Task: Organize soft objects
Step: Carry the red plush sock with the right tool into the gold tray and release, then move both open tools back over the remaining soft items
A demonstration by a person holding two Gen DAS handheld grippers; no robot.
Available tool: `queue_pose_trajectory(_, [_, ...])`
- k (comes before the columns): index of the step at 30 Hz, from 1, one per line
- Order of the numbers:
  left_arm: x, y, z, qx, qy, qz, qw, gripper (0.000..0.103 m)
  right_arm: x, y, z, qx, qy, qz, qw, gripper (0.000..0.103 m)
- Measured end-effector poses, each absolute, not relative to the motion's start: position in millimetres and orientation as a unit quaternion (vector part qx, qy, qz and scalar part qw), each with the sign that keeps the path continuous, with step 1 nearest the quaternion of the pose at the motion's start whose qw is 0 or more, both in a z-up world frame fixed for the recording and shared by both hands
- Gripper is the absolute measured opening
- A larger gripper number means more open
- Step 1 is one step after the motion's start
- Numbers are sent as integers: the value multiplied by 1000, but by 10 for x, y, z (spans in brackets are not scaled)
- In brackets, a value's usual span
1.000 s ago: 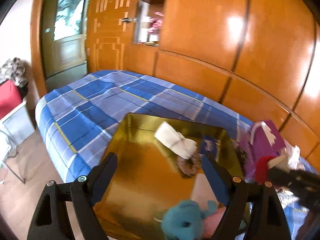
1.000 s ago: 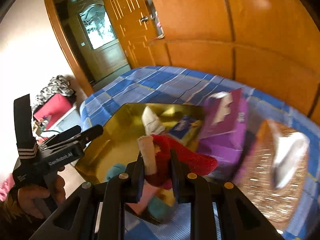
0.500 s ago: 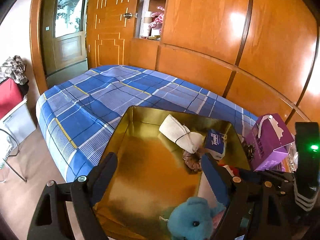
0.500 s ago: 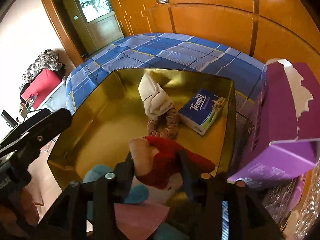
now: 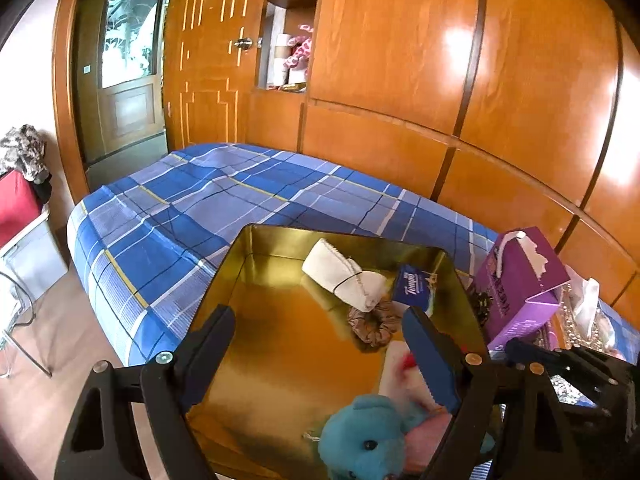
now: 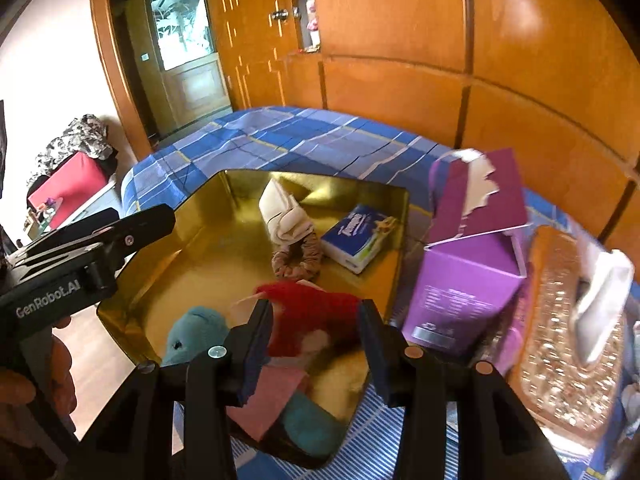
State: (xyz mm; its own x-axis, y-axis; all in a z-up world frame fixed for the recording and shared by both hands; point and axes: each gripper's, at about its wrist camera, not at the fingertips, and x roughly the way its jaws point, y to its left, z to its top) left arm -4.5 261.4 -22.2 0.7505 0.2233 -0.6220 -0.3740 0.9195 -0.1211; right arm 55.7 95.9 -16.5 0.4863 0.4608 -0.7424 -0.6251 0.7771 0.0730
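Note:
A gold tin box (image 5: 240, 248) (image 6: 200, 200) sits on the blue plaid bed. It holds a white rolled cloth (image 5: 344, 280), a brown scrunchie (image 5: 374, 326), a blue tissue pack (image 5: 416, 292), a teal plush toy (image 5: 360, 444) (image 6: 196, 328) and a pink cloth (image 6: 272, 396). A red and white sock (image 6: 316, 300), blurred, lies in the tin just beyond my right gripper (image 6: 316, 320), whose jaws stand apart and do not press it. My left gripper (image 5: 318, 316) hovers open over the tin's near left side with nothing between its fingers.
A purple tissue box (image 6: 464, 284) (image 5: 520, 280) stands against the tin's right side. A glittery gold box (image 6: 560, 340) with a white cloth on it lies further right. Wooden wardrobe panels rise behind the bed; floor and a red bin lie to the left.
My right gripper, shut on the red sock a second ago, carried it over the tin, opened and let it go there. The left gripper barely moved.

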Motion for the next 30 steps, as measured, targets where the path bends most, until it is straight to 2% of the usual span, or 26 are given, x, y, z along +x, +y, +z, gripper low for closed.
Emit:
queue_pose_trajectory(14, [-88, 2283, -99, -75, 300, 123, 943, 86, 278, 530, 45, -113, 341, 264, 895, 44])
queue_pose_trajectory(30, [-183, 1731, 45, -27, 295, 55, 954, 86, 229, -868, 97, -47, 343, 118, 931, 44])
